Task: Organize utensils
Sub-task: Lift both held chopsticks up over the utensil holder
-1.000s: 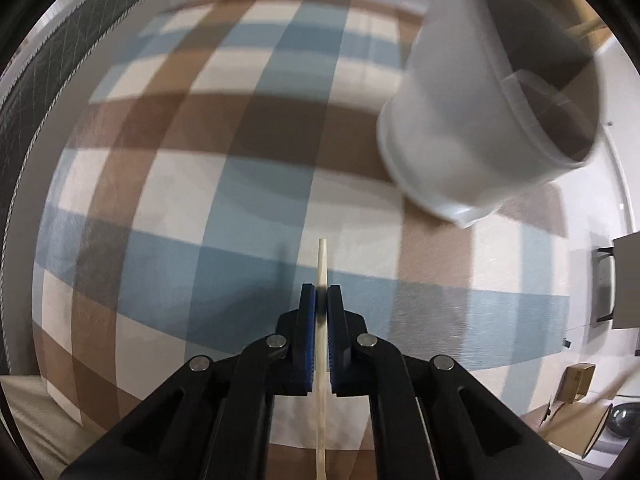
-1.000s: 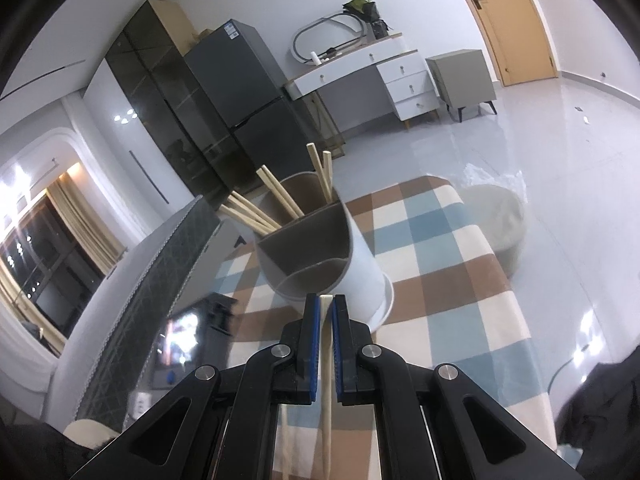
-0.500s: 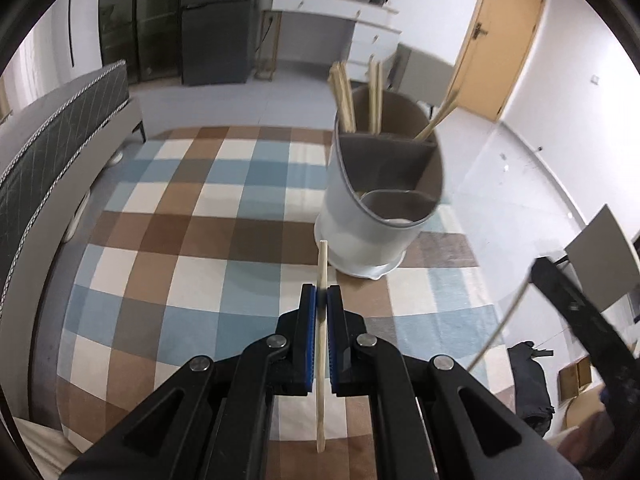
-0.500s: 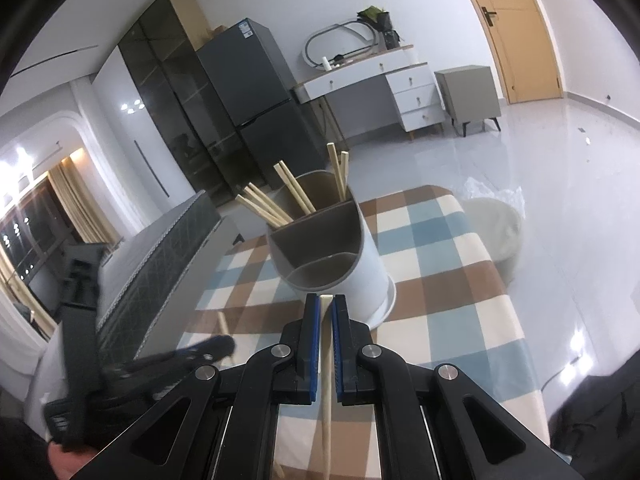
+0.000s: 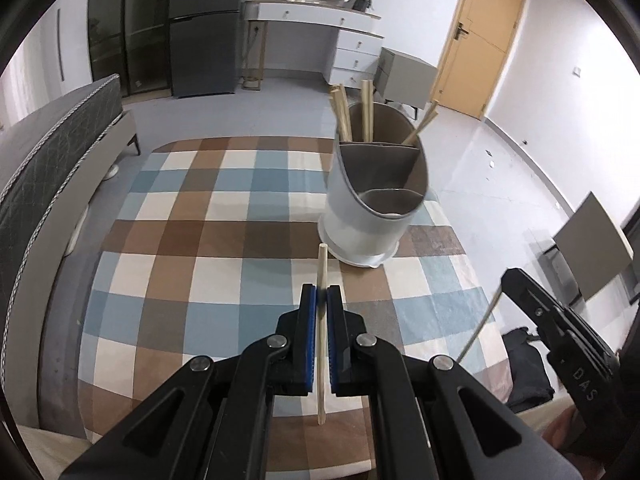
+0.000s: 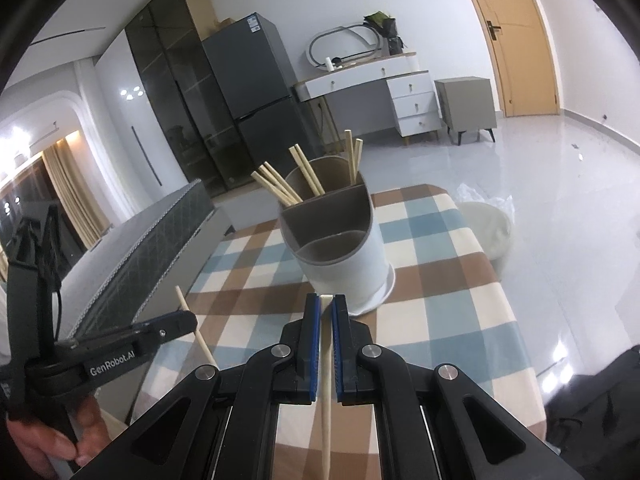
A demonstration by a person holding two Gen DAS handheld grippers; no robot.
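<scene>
A white utensil holder (image 5: 370,216) (image 6: 342,256) with grey-brown inner compartments stands on the checked tablecloth (image 5: 208,248) (image 6: 440,280). Several wooden chopsticks (image 5: 366,110) (image 6: 306,172) lean in its rear compartment. My left gripper (image 5: 321,294) is shut on one wooden chopstick (image 5: 322,264), held above the cloth just short of the holder. My right gripper (image 6: 326,302) is shut on another chopstick (image 6: 327,364), close in front of the holder. Each gripper shows in the other's view: the right gripper (image 5: 505,280) at the right edge, the left gripper (image 6: 190,320) at the lower left with a hand (image 6: 44,440) on it.
A dark grey quilted sofa edge (image 5: 52,148) (image 6: 152,240) runs along the table's left side. Beyond the table are a fridge (image 6: 256,92), a white dresser (image 6: 372,92), a grey bedside cabinet (image 6: 466,104) and a wooden door (image 5: 484,40). A white stool (image 6: 490,228) stands by the table's far right.
The left gripper rose and tilted up, from looking down at the cloth to facing the holder and the room. The right gripper drifted slightly. Both kept hold of their chopsticks.
</scene>
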